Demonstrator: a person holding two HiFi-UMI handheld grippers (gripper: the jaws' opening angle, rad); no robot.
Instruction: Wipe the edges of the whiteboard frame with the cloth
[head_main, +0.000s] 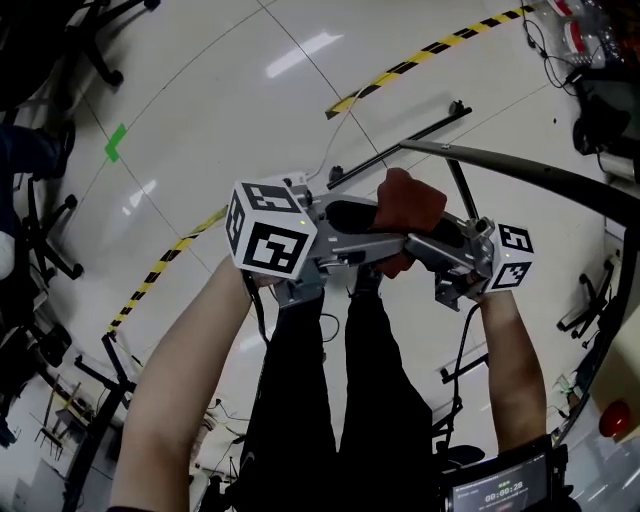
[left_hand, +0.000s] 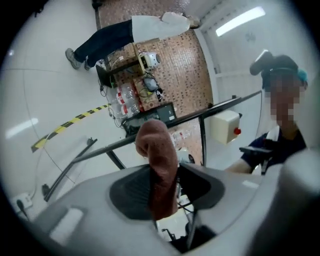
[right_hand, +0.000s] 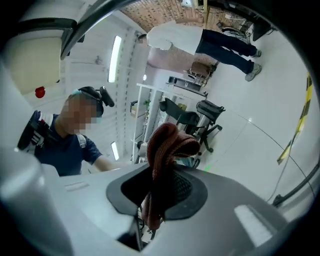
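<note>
Cloth (head_main: 410, 205), reddish-brown and bunched, sits between my two claws, which meet tip to tip in front of me, above my legs (head_main: 345, 400). My right claw (head_main: 420, 248) is clamped on it. In the right gripper view a folded loop of the cloth (right_hand: 167, 150) sticks up past the pads and a thin tail hangs beneath them. My left claw (head_main: 365, 222) comes at the same cloth from the other side. In the left gripper view a thick fold (left_hand: 159, 170) stands between its jaws. The jaws are spread wide, though, and as far as I can make out the pads are not squeezing the fold, so I count that claw as open around the cloth. A dark rail of the whiteboard frame (head_main: 520, 165) runs just past the cloth in the head view. Beneath everything lies pale, shiny floor (head_main: 220, 110), crossed by a yellow-and-black tape line (head_main: 440, 45).
</note>
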